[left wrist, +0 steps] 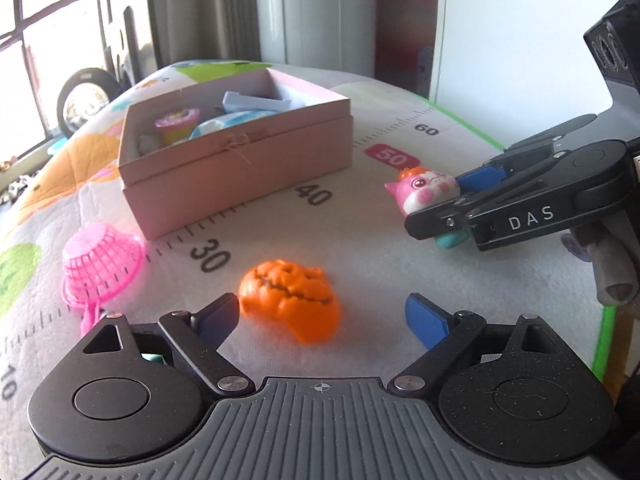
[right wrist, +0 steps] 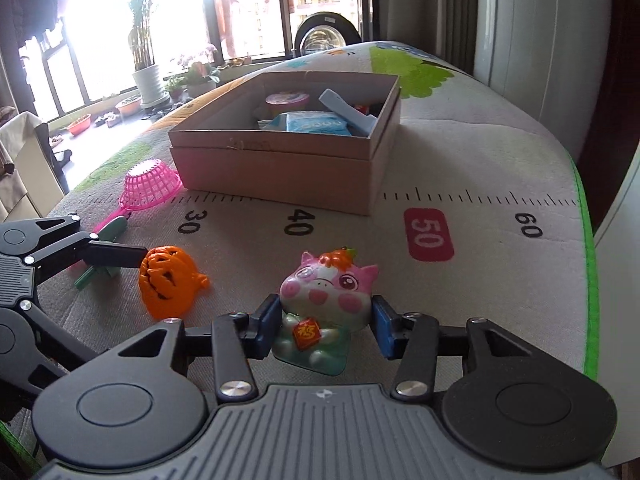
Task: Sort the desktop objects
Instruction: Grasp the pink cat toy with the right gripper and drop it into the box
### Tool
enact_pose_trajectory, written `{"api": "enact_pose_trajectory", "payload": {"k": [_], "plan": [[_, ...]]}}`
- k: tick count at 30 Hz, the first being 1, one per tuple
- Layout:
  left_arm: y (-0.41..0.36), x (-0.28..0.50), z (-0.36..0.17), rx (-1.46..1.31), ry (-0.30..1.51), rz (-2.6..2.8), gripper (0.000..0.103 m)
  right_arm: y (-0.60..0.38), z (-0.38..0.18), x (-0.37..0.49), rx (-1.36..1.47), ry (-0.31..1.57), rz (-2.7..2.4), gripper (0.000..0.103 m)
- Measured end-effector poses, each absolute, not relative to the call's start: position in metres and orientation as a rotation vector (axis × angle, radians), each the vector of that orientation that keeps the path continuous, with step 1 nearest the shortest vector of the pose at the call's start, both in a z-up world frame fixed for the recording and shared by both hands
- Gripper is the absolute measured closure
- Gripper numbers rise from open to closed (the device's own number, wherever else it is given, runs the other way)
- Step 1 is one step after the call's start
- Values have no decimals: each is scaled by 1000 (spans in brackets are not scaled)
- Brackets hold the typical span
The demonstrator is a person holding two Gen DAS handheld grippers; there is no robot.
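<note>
An orange pumpkin toy point(left wrist: 291, 298) lies on the mat just ahead of my open left gripper point(left wrist: 324, 316), between its spread fingers; it also shows in the right wrist view point(right wrist: 168, 282). A pink pig figure point(right wrist: 326, 302) with a mint body stands between the fingers of my right gripper point(right wrist: 327, 326); both blue pads touch its sides. In the left wrist view the right gripper point(left wrist: 444, 204) holds the pig point(left wrist: 426, 192) at right. A pink box point(left wrist: 236, 152) with several items inside sits farther back; it also shows in the right wrist view point(right wrist: 288, 160).
A pink toy strainer point(left wrist: 100, 268) lies at the left by the box, also in the right wrist view point(right wrist: 150, 188). A green toy point(right wrist: 108, 240) lies under the left gripper's fingers. The ruler-printed mat point(right wrist: 460, 160) ends in a green edge point(right wrist: 588, 280) at right.
</note>
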State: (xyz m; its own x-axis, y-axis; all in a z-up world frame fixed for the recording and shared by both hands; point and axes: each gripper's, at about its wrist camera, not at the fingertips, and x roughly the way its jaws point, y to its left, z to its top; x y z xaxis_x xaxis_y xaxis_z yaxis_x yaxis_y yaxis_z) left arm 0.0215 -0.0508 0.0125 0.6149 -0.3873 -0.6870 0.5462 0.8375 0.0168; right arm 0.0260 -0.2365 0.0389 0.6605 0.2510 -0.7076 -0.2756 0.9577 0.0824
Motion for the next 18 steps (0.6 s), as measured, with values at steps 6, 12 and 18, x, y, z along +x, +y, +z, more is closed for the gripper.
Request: {"api": "enact_pose_trajectory", "payload": {"k": [6,12,18], "plan": [[-58,1,15,211,714,-712,8,-244,37,14,5,795,299,53],[-66,10,14,319,642,-520,8,-249,40,6,-8,744,274,38],[-67,32,10,253,719,-455,22,-239,32,9,-49,758,265,37]]}}
